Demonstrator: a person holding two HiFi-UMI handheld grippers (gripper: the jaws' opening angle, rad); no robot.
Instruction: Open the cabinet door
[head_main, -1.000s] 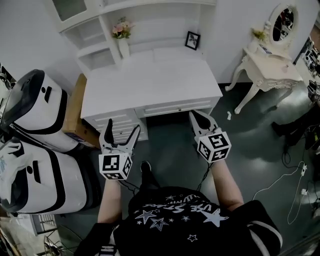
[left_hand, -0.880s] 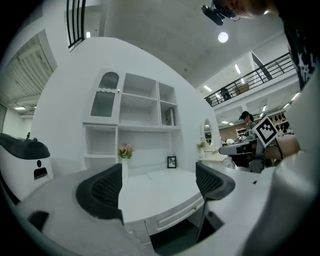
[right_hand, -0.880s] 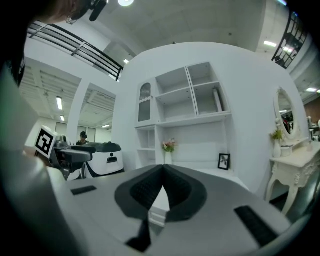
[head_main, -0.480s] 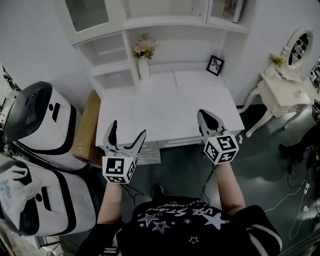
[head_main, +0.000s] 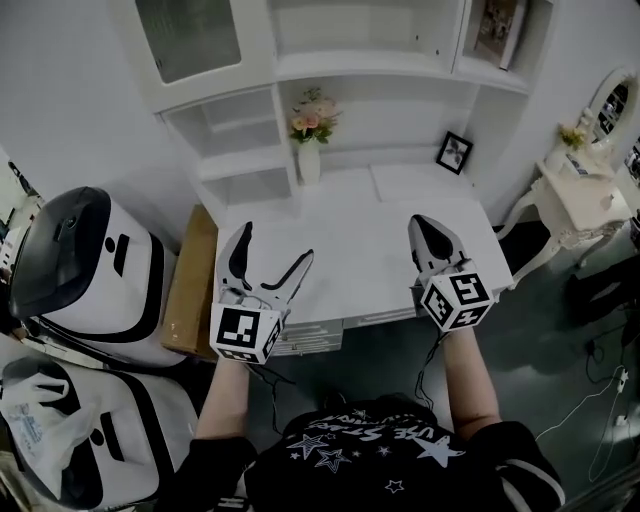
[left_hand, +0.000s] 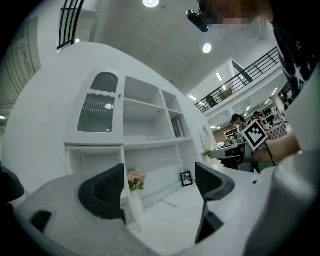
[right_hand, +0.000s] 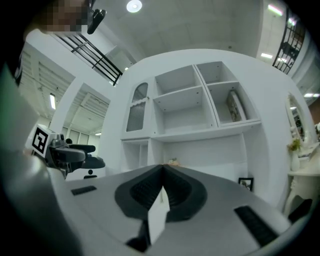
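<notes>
white desk (head_main: 365, 245), vase (head_main: 309, 163) of pink flowers (head_main: 311, 116), cabinet door (head_main: 188, 36) shut

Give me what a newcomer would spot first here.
Two handheld grippers hover over the white desk: the left gripper with jaws wide apart and empty, the right gripper with jaws together. Behind them, the glass cabinet door sits shut at the hutch's upper left, a vase of pink flowers at the desk's back. Two bulky black-and-white pods crowd the floor at left.
</notes>
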